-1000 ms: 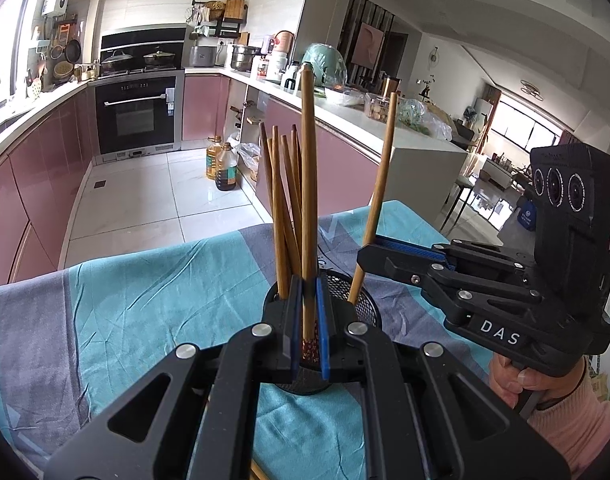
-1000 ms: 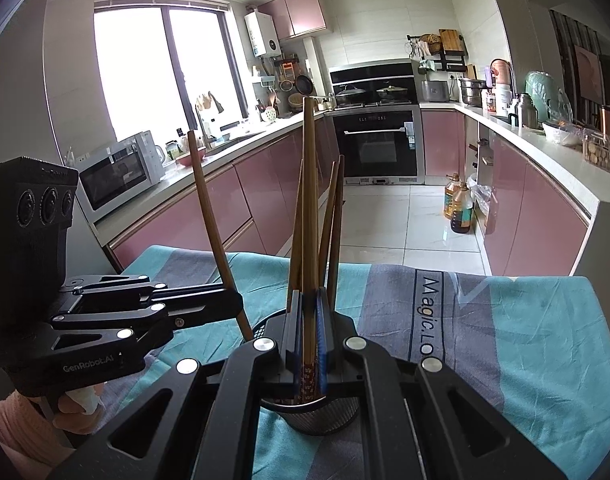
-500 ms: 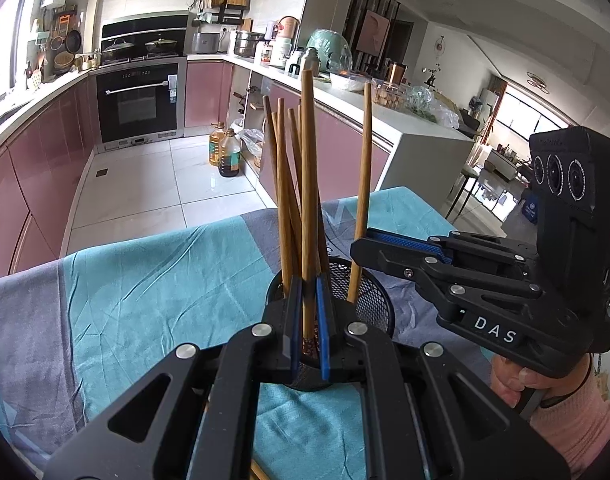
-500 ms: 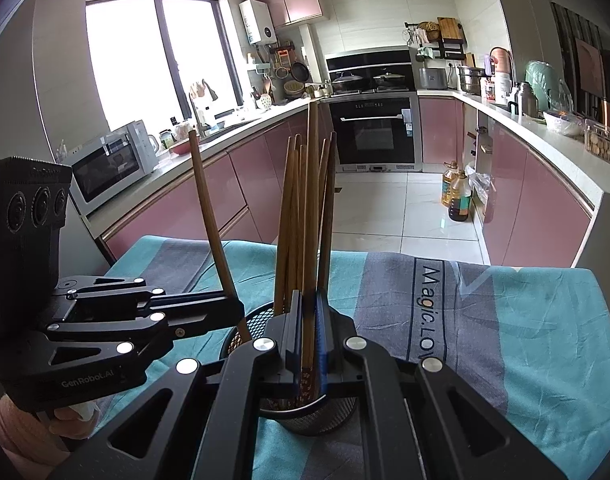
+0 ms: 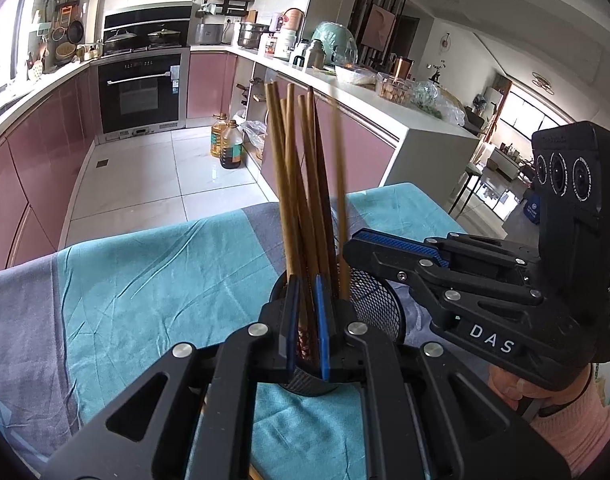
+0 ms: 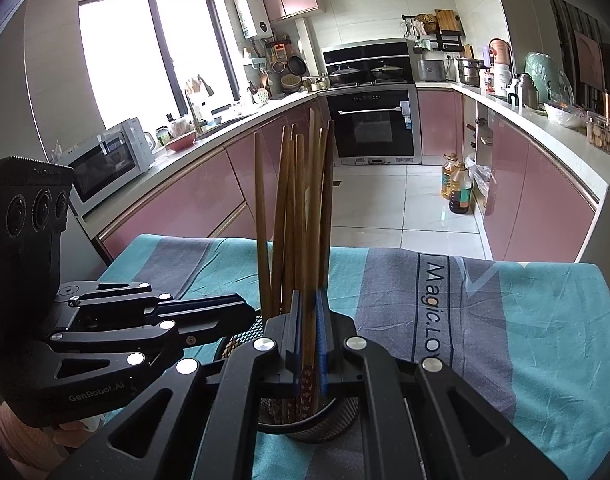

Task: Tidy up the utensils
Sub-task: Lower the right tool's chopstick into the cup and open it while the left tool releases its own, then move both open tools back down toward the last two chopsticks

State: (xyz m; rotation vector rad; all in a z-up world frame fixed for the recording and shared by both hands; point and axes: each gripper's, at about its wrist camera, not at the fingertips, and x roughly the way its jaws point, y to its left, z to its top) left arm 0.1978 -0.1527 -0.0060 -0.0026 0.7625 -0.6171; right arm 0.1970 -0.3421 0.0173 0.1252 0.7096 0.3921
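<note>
Two grippers at a black mesh cup (image 5: 379, 304) of wooden chopsticks (image 5: 301, 184), on a teal-and-grey cloth (image 5: 145, 280).

Left gripper (image 5: 305, 320) — blue pads pressed nearly together on one dark chopstick with a patterned lower end (image 5: 305, 340), whose foot is down inside the cup. Right gripper (image 6: 309, 340) — the same narrow pinch on a patterned chopstick (image 6: 307, 380) standing in the cup (image 6: 325, 424). Left wrist view only: the right gripper seen from the side, marked "DAS", a hand (image 5: 517, 388) in a pink sleeve beneath it, one blurred chopstick (image 5: 339, 200) just beyond its tip, and the room behind opening towards a bright window. Right wrist view only: the left gripper side-on (image 6: 225, 316), the cloth's lettering "Magic.Lo…" (image 6: 435, 312), a microwave (image 6: 105, 164) on the counter, the kitchen window. Both views: oven (image 6: 375, 124), pink cabinets, oil bottles (image 5: 227, 142) on the floor.
</note>
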